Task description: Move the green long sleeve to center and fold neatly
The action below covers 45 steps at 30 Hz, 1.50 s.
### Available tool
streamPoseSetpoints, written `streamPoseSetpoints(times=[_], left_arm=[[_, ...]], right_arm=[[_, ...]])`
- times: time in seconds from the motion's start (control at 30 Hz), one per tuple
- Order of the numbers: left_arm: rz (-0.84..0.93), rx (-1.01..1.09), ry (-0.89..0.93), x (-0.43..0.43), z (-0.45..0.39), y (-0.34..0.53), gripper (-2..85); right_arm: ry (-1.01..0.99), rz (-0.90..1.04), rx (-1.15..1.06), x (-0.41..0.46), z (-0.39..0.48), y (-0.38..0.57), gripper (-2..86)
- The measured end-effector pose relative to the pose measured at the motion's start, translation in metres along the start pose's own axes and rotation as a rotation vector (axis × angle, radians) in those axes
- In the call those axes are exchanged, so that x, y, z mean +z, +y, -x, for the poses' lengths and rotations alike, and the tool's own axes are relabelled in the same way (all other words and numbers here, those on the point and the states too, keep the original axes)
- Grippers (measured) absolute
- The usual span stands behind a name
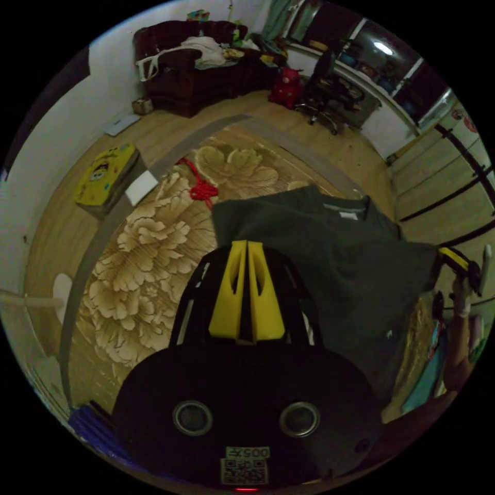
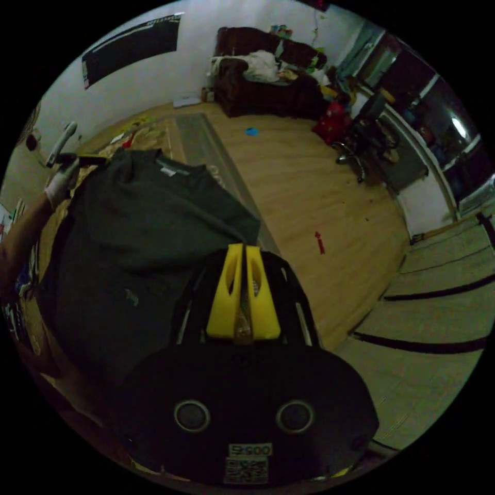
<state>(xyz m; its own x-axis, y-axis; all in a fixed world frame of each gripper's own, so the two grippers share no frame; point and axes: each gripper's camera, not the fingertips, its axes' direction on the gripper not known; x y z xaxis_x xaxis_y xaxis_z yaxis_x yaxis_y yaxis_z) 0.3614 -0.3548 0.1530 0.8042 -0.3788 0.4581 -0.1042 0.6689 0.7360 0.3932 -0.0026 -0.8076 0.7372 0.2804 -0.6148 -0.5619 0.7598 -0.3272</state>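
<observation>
Both tongs (image 1: 246,246) (image 2: 242,250) clamp the green long sleeve (image 1: 330,258) – sleeves hidden – over the rug (image 1: 149,258)

Nothing here reads clearly. Behind the fingers of your left gripper (image 1: 246,247), a pale sticker (image 1: 247,464) on its body carries a short code and a square matrix pattern, seen turned and dim. Your right gripper (image 2: 242,250) has a matching sticker (image 2: 250,461) behind its fingers. Beyond the fingertips, the neck label (image 1: 348,214) of the green long sleeve (image 1: 330,258) is too small to read. Past your right fingers, a red arrow mark (image 2: 319,242) lies on the floor (image 2: 309,196).
</observation>
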Motion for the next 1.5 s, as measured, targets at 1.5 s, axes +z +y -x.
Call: streamPoseSetpoints(times=[1.5], left_arm=[[0.314, 0.41, -0.006, -0.053, 0.018, 0.377, 6.7]], right_arm=[[-0.51, 0.067, 0.189, 0.071, -0.069, 0.213, 4.2]])
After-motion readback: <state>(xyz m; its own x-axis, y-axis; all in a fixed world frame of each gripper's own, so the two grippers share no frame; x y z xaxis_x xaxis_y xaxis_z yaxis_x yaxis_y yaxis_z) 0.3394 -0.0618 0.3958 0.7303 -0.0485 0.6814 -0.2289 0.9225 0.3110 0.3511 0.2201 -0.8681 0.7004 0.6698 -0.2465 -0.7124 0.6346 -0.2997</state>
